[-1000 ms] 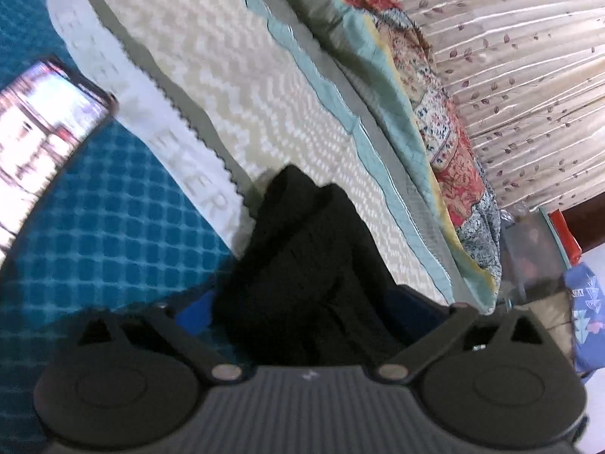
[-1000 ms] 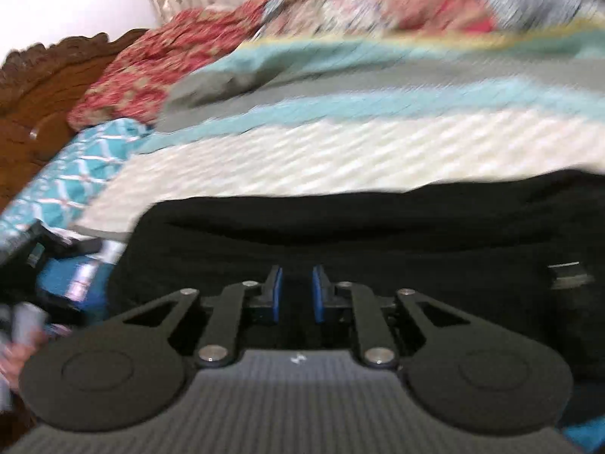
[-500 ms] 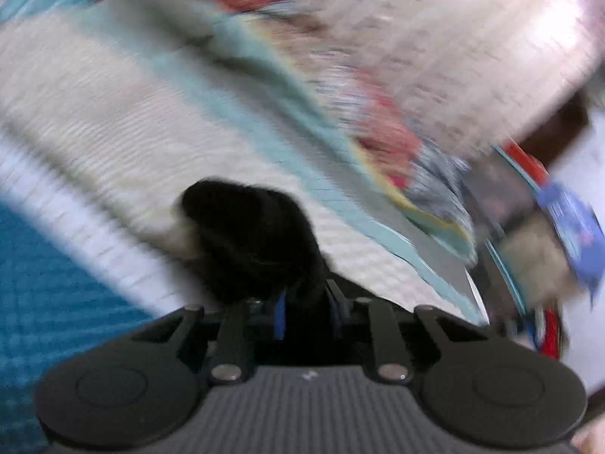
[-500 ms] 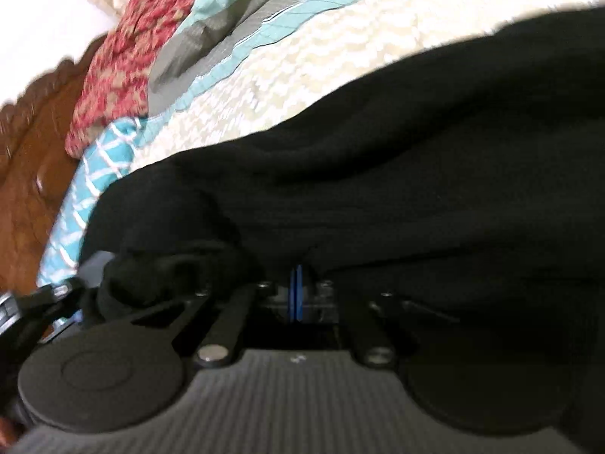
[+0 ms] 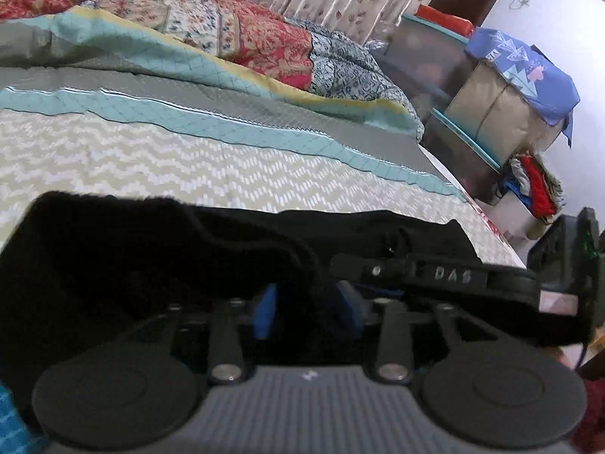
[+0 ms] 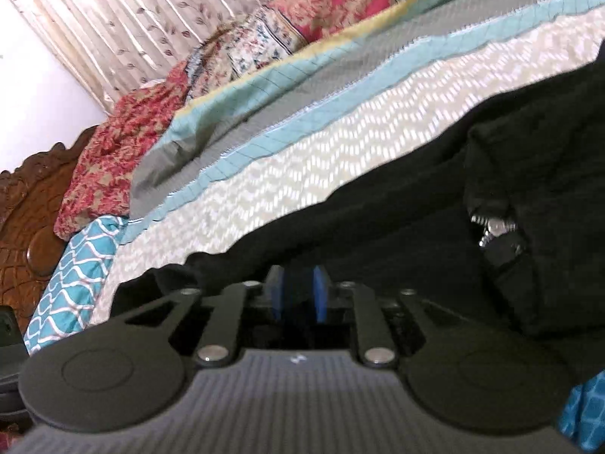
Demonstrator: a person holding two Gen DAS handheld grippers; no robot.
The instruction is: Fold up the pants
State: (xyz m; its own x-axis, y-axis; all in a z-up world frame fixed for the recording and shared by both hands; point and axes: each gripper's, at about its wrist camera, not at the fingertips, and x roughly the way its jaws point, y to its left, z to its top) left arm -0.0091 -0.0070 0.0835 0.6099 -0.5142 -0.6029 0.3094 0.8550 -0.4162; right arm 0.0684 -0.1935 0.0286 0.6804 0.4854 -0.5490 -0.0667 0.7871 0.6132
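Observation:
Black pants (image 5: pixel 132 257) lie bunched along the near side of the bed, on a cream zigzag bedspread (image 5: pixel 189 159). My left gripper (image 5: pixel 306 310) sits low over them; its jaws are opening, with a fold of black cloth hanging loose between the blue pads (image 5: pixel 264 310). The right gripper's black finger (image 5: pixel 450 275), marked DAS, crosses just to the right. In the right wrist view the pants (image 6: pixel 416 196) fill the right side, zipper (image 6: pixel 491 227) showing. My right gripper (image 6: pixel 298 295) is at their edge, jaws opening, dark cloth in the gap but not pinched.
A patterned quilt (image 5: pixel 264 38) is heaped along the far side of the bed before a leaf-print curtain (image 6: pixel 132 19). Storage boxes (image 5: pixel 491 113) under a blue cloth stand past the bed's right end. A carved wooden headboard (image 6: pixel 22 208) and a teal pillow (image 6: pixel 75 276) lie left.
The left gripper rolled and swung right with a bunch of pants, closing on it and then parting again. The right jaws shut on the cloth, then parted.

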